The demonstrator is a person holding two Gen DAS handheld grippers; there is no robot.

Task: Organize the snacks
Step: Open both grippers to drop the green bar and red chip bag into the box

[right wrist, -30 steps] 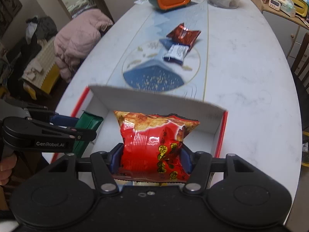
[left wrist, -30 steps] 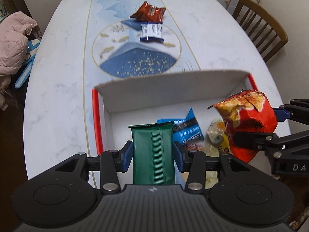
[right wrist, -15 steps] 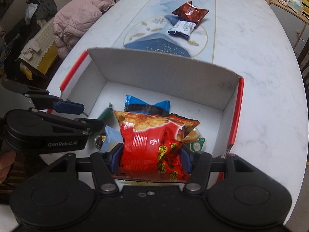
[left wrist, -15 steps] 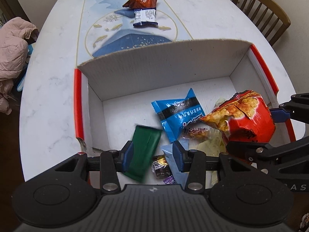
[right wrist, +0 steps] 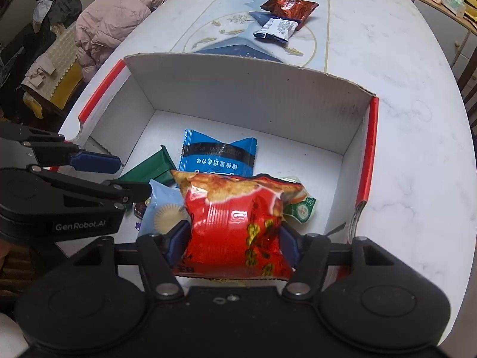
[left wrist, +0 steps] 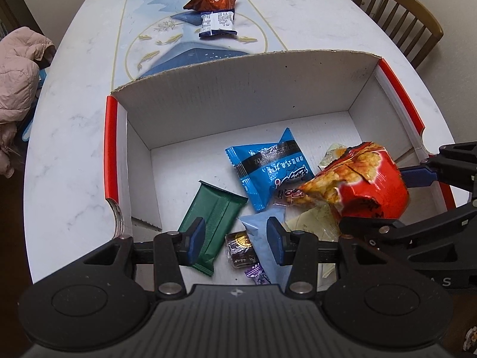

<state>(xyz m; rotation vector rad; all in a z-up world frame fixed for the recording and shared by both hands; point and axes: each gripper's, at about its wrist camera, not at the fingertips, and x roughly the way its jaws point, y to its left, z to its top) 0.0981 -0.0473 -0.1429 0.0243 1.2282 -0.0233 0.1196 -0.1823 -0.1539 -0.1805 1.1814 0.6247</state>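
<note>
Red chip bag (right wrist: 235,223) sits between the right gripper (right wrist: 232,243) pads, jaws just easing apart; left gripper (left wrist: 235,241) part-open, empty, above the green packet (left wrist: 211,217) in the box (left wrist: 238,95)

- Left wrist view: close, steeply down into the box (left wrist: 238,89), table (left wrist: 313,15) toward 12 o'clock.
- Right wrist view: likewise, from the right.
- Both share the box (right wrist: 247,89).

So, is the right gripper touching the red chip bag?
Touching. The right wrist view shows both pads of the right gripper pressed against the sides of the red chip bag, though the jaws have just been opening.
</note>
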